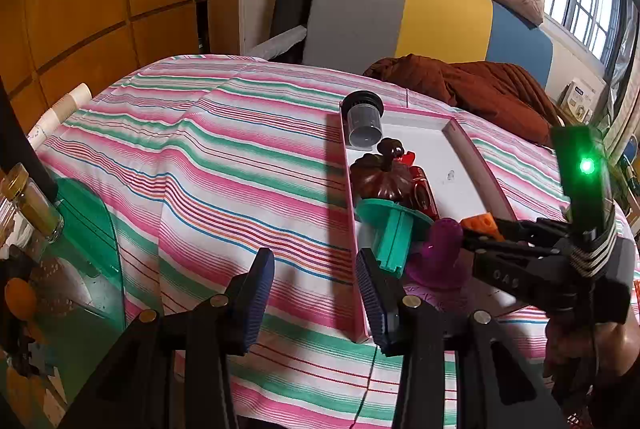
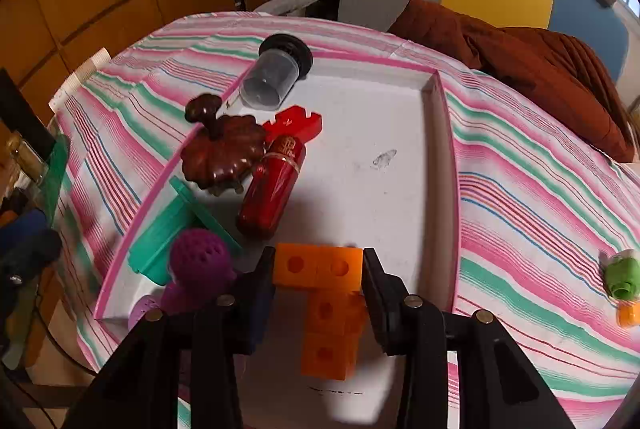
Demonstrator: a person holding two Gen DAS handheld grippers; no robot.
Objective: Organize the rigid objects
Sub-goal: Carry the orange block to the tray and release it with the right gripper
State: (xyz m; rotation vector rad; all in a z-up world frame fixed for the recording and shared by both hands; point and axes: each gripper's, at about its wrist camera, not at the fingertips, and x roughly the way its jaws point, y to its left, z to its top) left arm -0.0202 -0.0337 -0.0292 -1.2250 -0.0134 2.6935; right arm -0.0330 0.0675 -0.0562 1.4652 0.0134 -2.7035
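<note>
Orange block piece (image 2: 324, 293) between right fingers (image 2: 376, 293) — over pink-rimmed tray (image 2: 448, 149)

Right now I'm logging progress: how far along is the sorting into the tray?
Done: grey canister, brown ornament, red bottle, teal piece and purple toy lie in the pink tray. In hand: right gripper holds the orange block. Left: green toy on the cloth.

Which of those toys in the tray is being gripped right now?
The orange block piece, clamped by the right gripper; the purple toy and others lie loose.
</note>
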